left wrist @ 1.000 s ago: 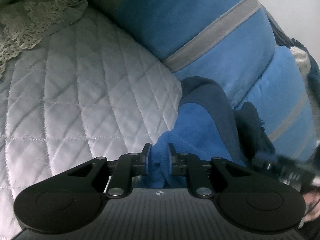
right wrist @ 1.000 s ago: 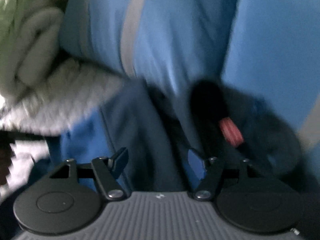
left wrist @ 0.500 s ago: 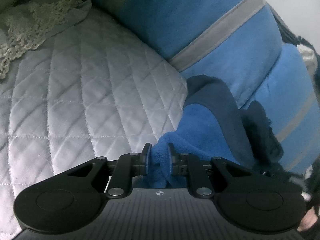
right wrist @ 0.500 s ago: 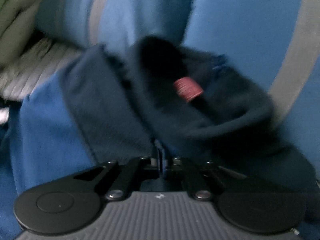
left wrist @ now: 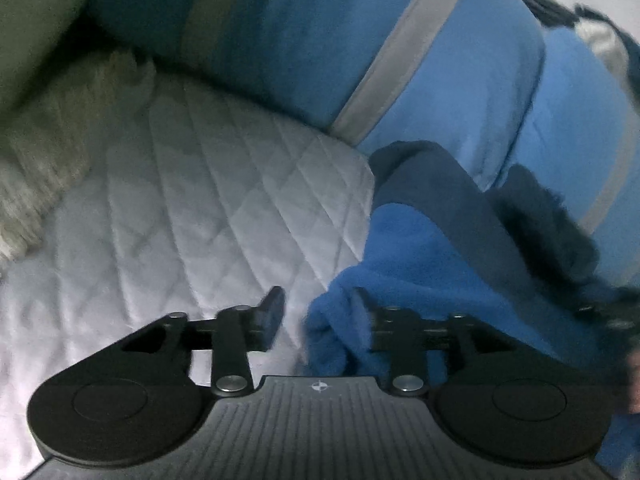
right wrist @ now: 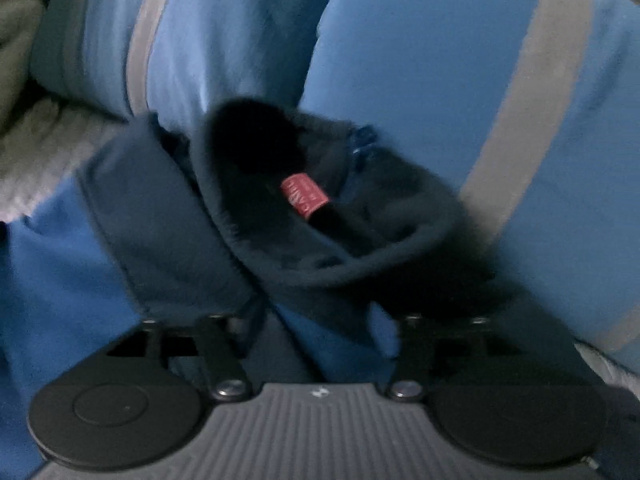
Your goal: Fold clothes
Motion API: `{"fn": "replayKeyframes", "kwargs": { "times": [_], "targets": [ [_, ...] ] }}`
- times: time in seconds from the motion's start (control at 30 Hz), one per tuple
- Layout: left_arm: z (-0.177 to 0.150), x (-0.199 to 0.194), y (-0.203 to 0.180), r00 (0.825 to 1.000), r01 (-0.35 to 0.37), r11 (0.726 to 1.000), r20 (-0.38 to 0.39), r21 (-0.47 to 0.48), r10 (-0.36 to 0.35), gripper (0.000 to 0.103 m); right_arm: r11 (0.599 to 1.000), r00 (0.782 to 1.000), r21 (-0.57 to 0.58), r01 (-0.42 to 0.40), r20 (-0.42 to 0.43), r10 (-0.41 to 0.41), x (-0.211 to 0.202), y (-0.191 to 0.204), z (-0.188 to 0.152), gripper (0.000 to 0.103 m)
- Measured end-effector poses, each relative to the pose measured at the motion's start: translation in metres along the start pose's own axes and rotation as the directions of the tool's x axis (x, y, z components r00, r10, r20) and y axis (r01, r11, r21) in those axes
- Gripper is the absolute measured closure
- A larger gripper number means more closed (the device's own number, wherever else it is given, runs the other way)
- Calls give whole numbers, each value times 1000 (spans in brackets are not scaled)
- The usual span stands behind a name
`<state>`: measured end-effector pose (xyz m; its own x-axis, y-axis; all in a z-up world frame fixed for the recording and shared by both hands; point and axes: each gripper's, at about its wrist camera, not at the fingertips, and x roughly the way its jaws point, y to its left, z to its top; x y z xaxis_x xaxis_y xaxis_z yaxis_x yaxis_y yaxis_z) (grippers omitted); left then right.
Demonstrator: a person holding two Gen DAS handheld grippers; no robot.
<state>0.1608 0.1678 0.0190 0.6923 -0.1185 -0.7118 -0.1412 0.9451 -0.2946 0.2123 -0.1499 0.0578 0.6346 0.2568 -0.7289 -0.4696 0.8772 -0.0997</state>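
A blue fleece garment [left wrist: 420,264] with a dark navy collar lies on the quilted white bed cover [left wrist: 192,208], its top against blue pillows. My left gripper [left wrist: 316,312] is open, the fleece's edge bunched against its right finger [left wrist: 360,304]. In the right wrist view the same garment [right wrist: 60,272] shows its navy collar [right wrist: 320,216] with a red label [right wrist: 304,196]. My right gripper [right wrist: 320,320] is open, its fingertips hidden under the fleece folds.
Two light blue pillows with grey stripes [left wrist: 400,60] [right wrist: 440,60] lie behind the garment. A cream lace fabric [left wrist: 52,152] lies at the left of the bed. A grey-white knit item [right wrist: 36,148] lies at the left in the right wrist view.
My left gripper was shut on the blue fleece and has now opened, letting it go. My right gripper closed on the collar area half a second ago and is open again now.
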Motion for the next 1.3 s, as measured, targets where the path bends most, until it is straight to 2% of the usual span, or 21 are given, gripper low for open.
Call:
{"fn": "replayKeyframes", "kwargs": {
  "times": [0.07, 0.13, 0.17, 0.23, 0.33, 0.43, 0.57, 0.63, 0.7, 0.73, 0.87, 0.9, 1.0, 1.13, 1.3],
  "targets": [
    [-2, -14, -13, 999, -9, 997, 37, 79, 6, 53, 1000, 1000, 19, -8, 9, 8, -22, -4, -7, 19],
    [-6, -30, -34, 996, -10, 984, 88, 177, -6, 45, 999, 1000, 35, -7, 19, 7, -42, -10, -15, 19],
    [-10, -38, -45, 993, -11, 973, 118, 231, -17, 44, 999, 1000, 49, -5, 31, 3, -55, -15, -23, 19],
    [-20, -54, -72, 982, -13, 938, 181, 347, -53, 43, 997, 999, 76, 3, 51, -7, -78, -23, -39, 19],
    [-40, -66, -111, 967, -1, 876, 225, 483, -123, 42, 986, 996, 165, 33, 77, -46, -92, -33, -61, 19],
    [-60, -63, -146, 965, 39, 820, 190, 572, -178, 42, 973, 997, 227, 39, 54, -52, -90, -45, -84, 20],
    [-88, -45, -181, 973, 71, 751, 119, 657, -197, 43, 985, 994, 138, 106, -32, -103, -73, -42, -95, 20],
    [-97, -34, -192, 979, 87, 722, 74, 686, -189, 43, 981, 983, 113, 161, -107, -149, -58, -43, -99, 20],
    [-101, -20, -199, 987, 83, 719, 40, 690, -153, 43, 968, 959, 94, 233, -188, -213, -42, -50, -102, 21],
    [-102, -15, -199, 991, 77, 721, 29, 688, -133, 43, 964, 953, 98, 249, -203, -225, -37, -54, -105, 21],
    [-106, 7, -196, 999, 35, 739, -25, 673, -25, 43, 950, 955, 180, 254, -201, -217, -29, -77, -108, 20],
    [-106, 12, -194, 999, 20, 745, -35, 667, 5, 43, 943, 950, 184, 278, -195, -242, -29, -81, -109, 20],
    [-105, 19, -188, 998, 16, 757, -61, 653, 31, 42, 916, 932, 197, 349, -179, -316, -28, -92, -112, 21],
    [-104, 19, -188, 997, 8, 743, -65, 670, 48, 41, 897, 941, 287, 336, -152, -303, -47, -110, -119, 19],
    [-102, 19, -187, 998, -1, 748, -52, 663, 48, 41, 883, 940, 327, 337, -76, -331, -84, -114, -126, 13]
  ]
}}
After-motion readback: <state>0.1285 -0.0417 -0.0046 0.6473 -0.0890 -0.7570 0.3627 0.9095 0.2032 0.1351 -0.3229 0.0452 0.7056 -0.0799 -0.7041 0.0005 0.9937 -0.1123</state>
